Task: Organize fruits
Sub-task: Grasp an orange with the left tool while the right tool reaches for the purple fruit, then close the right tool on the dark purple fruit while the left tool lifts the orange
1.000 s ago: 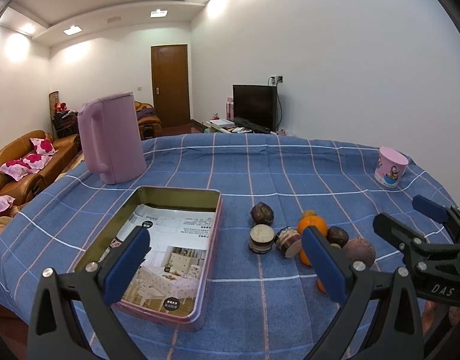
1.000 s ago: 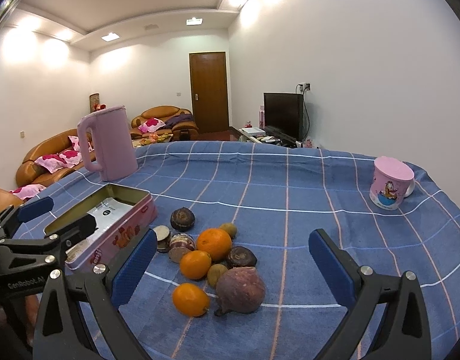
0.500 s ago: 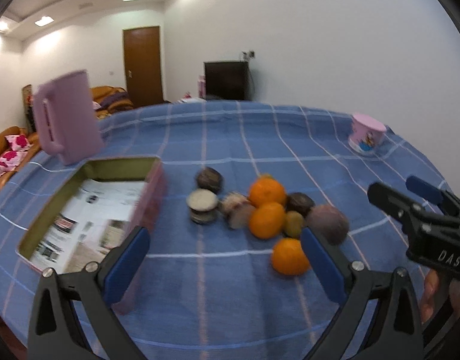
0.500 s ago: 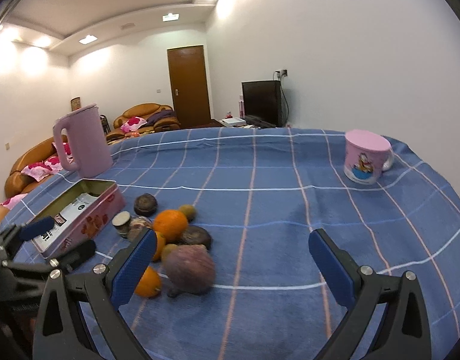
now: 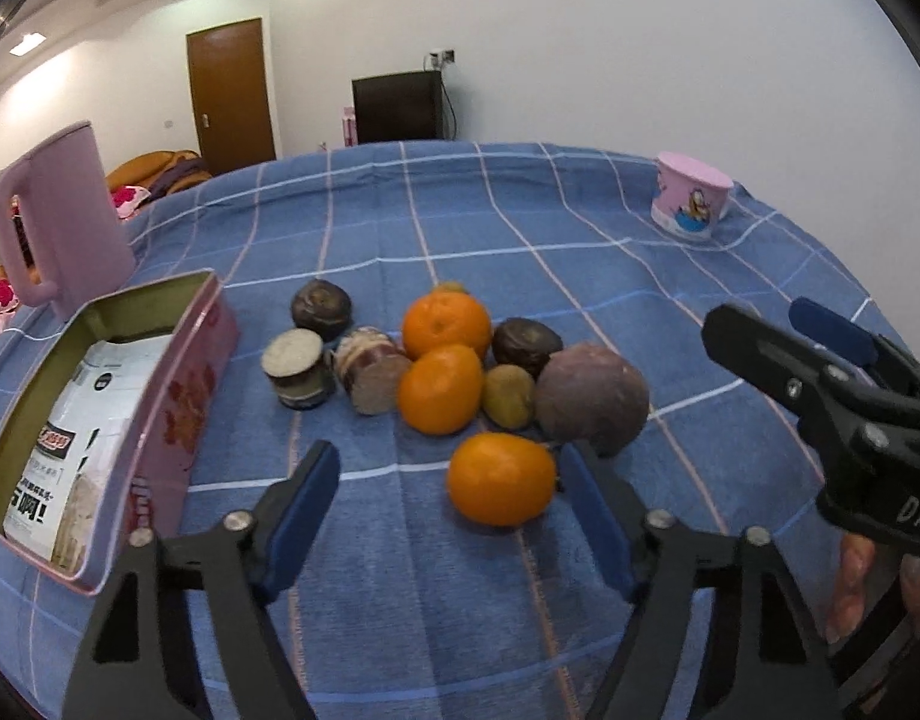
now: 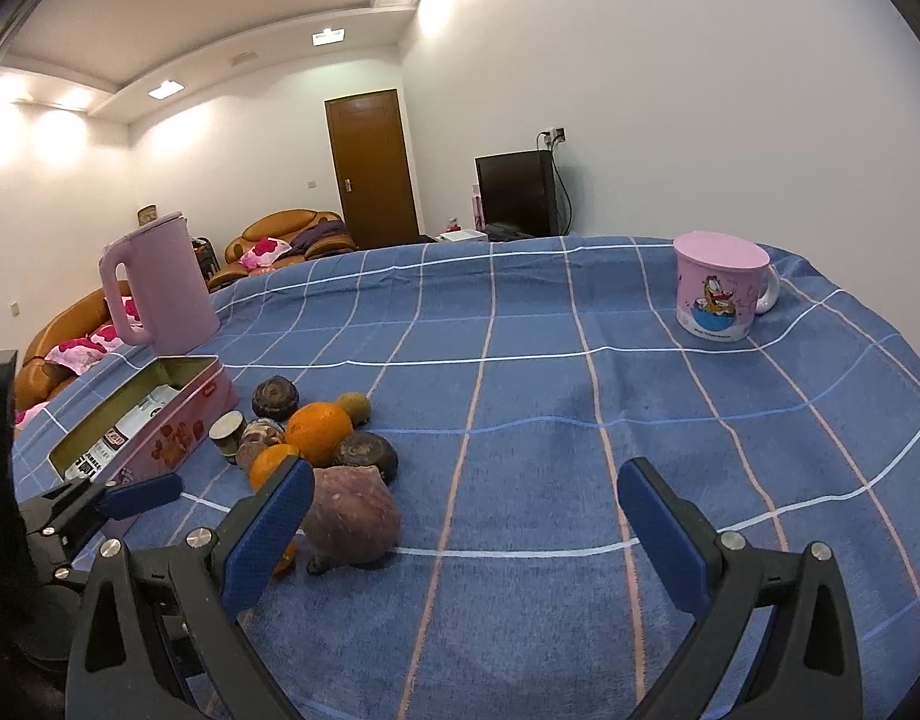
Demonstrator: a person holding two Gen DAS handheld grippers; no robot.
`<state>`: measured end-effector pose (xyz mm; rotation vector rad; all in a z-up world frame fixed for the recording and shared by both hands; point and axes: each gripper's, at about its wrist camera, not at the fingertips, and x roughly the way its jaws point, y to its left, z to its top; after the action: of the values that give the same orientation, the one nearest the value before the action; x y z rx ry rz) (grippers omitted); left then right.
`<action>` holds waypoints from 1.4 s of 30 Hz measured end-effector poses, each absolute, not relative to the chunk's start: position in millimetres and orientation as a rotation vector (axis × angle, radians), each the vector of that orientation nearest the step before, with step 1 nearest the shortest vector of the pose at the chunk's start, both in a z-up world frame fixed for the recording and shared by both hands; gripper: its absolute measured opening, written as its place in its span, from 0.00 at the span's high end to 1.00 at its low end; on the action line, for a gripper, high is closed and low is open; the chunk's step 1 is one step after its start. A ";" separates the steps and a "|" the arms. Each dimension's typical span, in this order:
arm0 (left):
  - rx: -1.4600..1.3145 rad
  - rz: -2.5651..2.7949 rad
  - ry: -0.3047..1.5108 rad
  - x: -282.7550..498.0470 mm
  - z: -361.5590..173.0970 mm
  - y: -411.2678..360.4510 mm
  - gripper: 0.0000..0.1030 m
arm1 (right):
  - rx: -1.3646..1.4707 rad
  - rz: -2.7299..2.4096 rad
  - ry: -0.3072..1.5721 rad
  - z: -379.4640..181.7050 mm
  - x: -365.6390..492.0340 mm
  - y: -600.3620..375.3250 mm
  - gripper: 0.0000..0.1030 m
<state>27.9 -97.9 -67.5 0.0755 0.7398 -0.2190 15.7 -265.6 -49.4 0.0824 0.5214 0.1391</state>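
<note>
A heap of fruit lies on the blue checked cloth: three oranges, a large purple fruit (image 5: 589,396), a greenish one (image 5: 508,396), dark brown ones and two cut pieces. The nearest orange (image 5: 499,478) sits between the tips of my left gripper (image 5: 454,501), whose jaws are closing; the right pad is close to it and the left pad is well apart. My right gripper (image 6: 466,534) stands open with only cloth between its fingers, and the purple fruit (image 6: 352,516) lies just ahead of its left finger. An open pink tin (image 5: 178,396) stands left of the heap.
A pink kettle (image 5: 58,222) stands behind the tin at the far left. A pink cartoon mug (image 6: 721,288) sits at the far right near the table's edge. The right gripper (image 5: 820,372) and a hand (image 5: 850,588) fill the right side of the left wrist view.
My left gripper swung right from the tin, dropped toward the fruit, and its jaws narrowed around the nearest orange. The right gripper shifted so the heap now lies at its left finger.
</note>
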 end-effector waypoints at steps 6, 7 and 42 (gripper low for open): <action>0.042 -0.288 0.796 34.9 -72.3 -96.9 0.37 | 0.088 0.153 0.537 -54.3 18.9 -264.5 0.01; 0.039 -0.302 0.802 35.1 -73.5 -97.0 0.41 | 0.089 0.160 0.544 -55.1 20.2 -263.3 0.01; -0.033 -0.199 0.693 36.8 -64.7 -45.0 0.57 | 0.015 0.393 0.812 -84.1 60.9 -211.1 0.49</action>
<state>36.8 -45.0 -64.7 -0.0326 0.6926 -0.1988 60.9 -211.1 -84.1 0.0145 0.8115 0.3928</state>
